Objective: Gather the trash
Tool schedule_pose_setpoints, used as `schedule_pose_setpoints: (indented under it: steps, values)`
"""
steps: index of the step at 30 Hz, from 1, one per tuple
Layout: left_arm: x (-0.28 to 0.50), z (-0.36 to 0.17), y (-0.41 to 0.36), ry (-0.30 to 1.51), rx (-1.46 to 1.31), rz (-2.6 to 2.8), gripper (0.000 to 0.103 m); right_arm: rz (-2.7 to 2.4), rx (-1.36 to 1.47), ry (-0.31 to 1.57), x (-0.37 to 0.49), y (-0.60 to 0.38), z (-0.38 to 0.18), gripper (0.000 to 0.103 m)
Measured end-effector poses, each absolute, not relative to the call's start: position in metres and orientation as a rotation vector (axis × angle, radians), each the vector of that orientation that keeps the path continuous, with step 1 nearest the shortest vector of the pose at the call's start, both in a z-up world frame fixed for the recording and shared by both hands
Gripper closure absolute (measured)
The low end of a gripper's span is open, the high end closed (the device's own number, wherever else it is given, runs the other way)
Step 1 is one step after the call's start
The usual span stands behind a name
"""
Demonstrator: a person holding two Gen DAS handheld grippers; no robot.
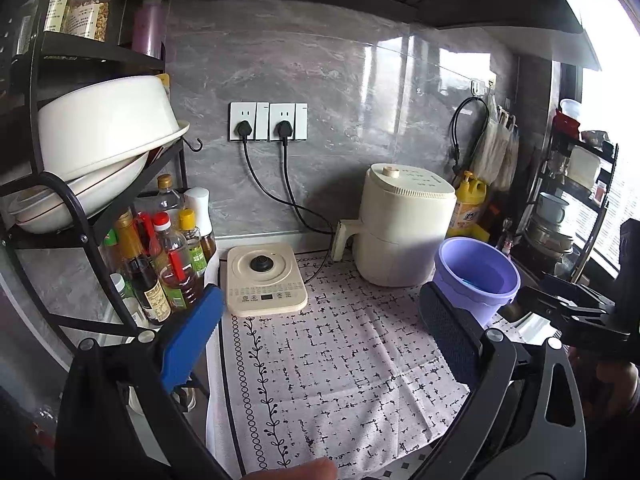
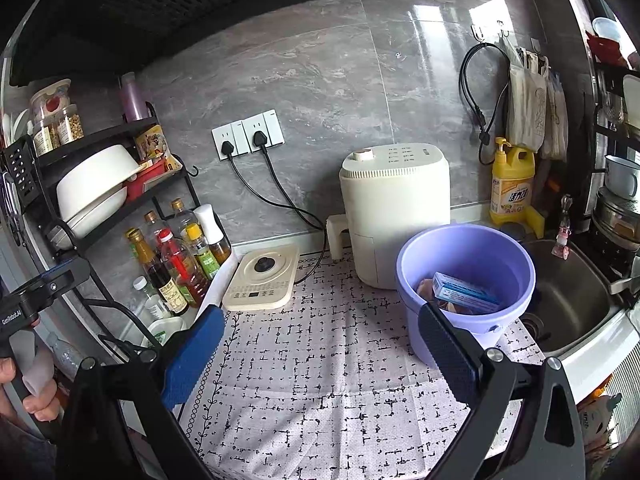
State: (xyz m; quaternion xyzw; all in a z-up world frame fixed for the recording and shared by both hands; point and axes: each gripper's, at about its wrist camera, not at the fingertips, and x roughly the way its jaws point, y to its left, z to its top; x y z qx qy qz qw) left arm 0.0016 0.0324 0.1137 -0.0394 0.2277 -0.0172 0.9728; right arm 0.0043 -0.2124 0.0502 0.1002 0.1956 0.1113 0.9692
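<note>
Hovering with jaws spread wide and empty above the white black-patterned cloth [image 2: 320, 380]: both the left gripper [image 1: 320, 336] and the right gripper [image 2: 322, 352]. Lying inside the round lilac plastic bucket [image 2: 516, 264], just beside the cream air fryer [image 2: 396, 208] and steel sink [image 2: 576, 300]: a blue-and-white cardboard box [image 2: 464, 292] over brownish scraps.

"GenRoboAI" on left hand-held gripper [image 2: 24, 304]
</note>
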Motion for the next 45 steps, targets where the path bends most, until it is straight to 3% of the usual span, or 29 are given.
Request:
schedule_pose_setpoints:
  steps: [30,45]
  values:
    - [-0.009,0.102,0.04,0.463,-0.088,-0.039,0.006,0.252,0.135,0.466,0.019,-0.194,0.032,0.008]
    - [-0.122,0.006,0.166,0.583,-0.344,0.289,0.006,0.744,-0.369,0.797,0.11,0.052,-0.156,0.008]
